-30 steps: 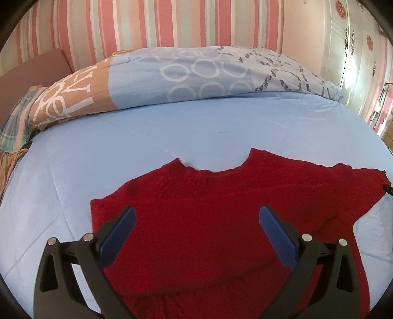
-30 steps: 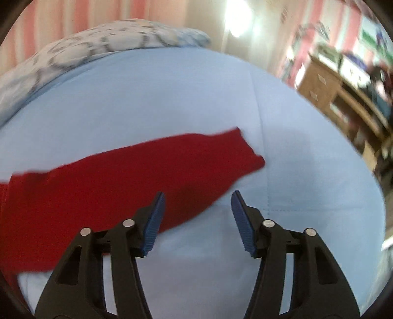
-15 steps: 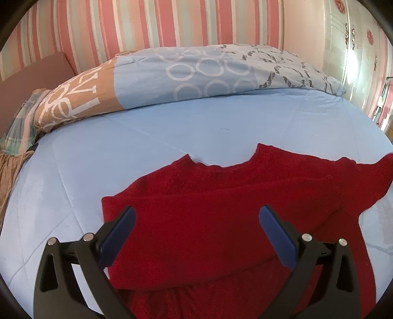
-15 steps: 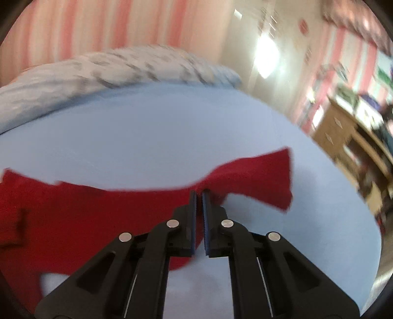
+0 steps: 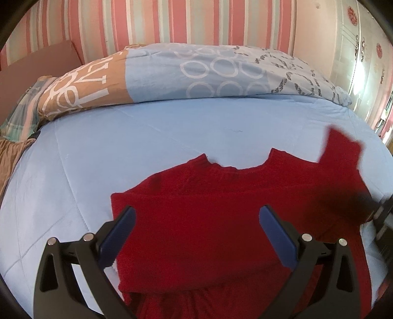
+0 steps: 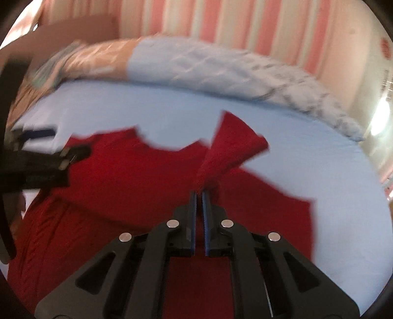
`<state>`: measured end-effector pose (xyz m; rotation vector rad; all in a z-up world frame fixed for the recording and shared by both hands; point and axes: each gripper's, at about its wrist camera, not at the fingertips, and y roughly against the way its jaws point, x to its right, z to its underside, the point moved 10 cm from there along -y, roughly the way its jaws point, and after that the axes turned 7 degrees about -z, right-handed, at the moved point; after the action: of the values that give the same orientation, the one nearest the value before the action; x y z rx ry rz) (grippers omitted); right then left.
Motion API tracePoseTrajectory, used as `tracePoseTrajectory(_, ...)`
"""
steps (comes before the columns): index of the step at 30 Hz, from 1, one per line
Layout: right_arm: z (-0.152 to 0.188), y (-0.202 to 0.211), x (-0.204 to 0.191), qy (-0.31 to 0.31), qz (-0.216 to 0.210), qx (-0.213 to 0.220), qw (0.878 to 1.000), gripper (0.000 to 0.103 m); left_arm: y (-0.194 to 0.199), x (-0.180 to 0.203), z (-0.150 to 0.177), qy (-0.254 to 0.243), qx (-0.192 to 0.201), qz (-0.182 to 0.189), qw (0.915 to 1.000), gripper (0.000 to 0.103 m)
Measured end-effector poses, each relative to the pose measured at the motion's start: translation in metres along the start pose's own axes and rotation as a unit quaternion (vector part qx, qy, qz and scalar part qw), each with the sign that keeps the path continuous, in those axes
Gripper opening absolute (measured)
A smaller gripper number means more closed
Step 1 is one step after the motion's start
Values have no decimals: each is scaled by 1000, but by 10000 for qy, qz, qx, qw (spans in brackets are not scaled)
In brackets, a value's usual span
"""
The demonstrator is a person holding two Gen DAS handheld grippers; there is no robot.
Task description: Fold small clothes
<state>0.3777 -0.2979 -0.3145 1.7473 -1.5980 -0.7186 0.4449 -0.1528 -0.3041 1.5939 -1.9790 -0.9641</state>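
A red knit sweater point(image 5: 211, 216) lies flat on the light blue bed point(image 5: 147, 137), neck opening facing the pillows, its left sleeve folded across the body. My left gripper point(image 5: 196, 220) is open and empty, hovering over the sweater's chest. My right gripper point(image 6: 199, 193) is shut on the sweater's right sleeve point(image 6: 233, 147), which is lifted off the bed with its cuff standing up. That raised sleeve point(image 5: 341, 152) shows at the right of the left wrist view. The left gripper point(image 6: 49, 159) shows at the left edge of the right wrist view.
A rolled blue and tan duvet point(image 5: 196, 76) lies along the head of the bed under a striped wall point(image 5: 172, 22). A white wardrobe point(image 5: 363, 61) stands at the right. Bare blue sheet lies left of and behind the sweater.
My right gripper closed on the right sleeve and carried it up and left, toward the sweater's body. The left gripper stayed open and drew back slightly over the chest.
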Motion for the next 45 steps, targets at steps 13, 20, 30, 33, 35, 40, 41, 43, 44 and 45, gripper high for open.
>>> tracePoseTrajectory(13, 20, 4, -12, -364, -430, -88, 9984, 49, 4, -12, 26, 309, -252, 262, 9989, 101)
tracePoseTrajectory(20, 35, 21, 21, -662, -157, -4, 9977, 49, -4, 25, 63, 256, -608, 658, 9957, 101)
tracePoseTrajectory(30, 53, 32, 53, -954, 89, 51, 9954, 49, -3, 97, 73, -216, -774, 1236, 9891, 48)
tracePoseTrajectory(33, 55, 33, 61, -1015, 122, 54, 9947, 49, -9, 96, 74, -210, -849, 1193, 9890, 43)
tracePoseTrajectory(35, 55, 35, 66, -1051, 179, 81, 9943, 49, -10, 93, 71, -185, -843, 1228, 9887, 27)
tracePoseTrajectory(40, 54, 37, 72, -1129, 236, 128, 9932, 49, 1, 89, 56, -401, -479, 1122, 9917, 13)
tracePoseTrajectory(41, 53, 38, 72, -1116, 254, 135, 9933, 49, 8, 88, 49, -492, -308, 1061, 9927, 13)
tracePoseTrajectory(43, 52, 39, 73, -1098, 289, 147, 9934, 49, 16, 87, 37, -634, -99, 1003, 9929, 12)
tracePoseTrajectory(44, 52, 39, 75, -1098, 307, 151, 9934, 49, 20, 85, 31, -720, 19, 927, 9931, 12)
tracePoseTrajectory(45, 51, 40, 76, -1104, 329, 164, 9932, 49, 23, 80, 23, -850, 173, 786, 9931, 12)
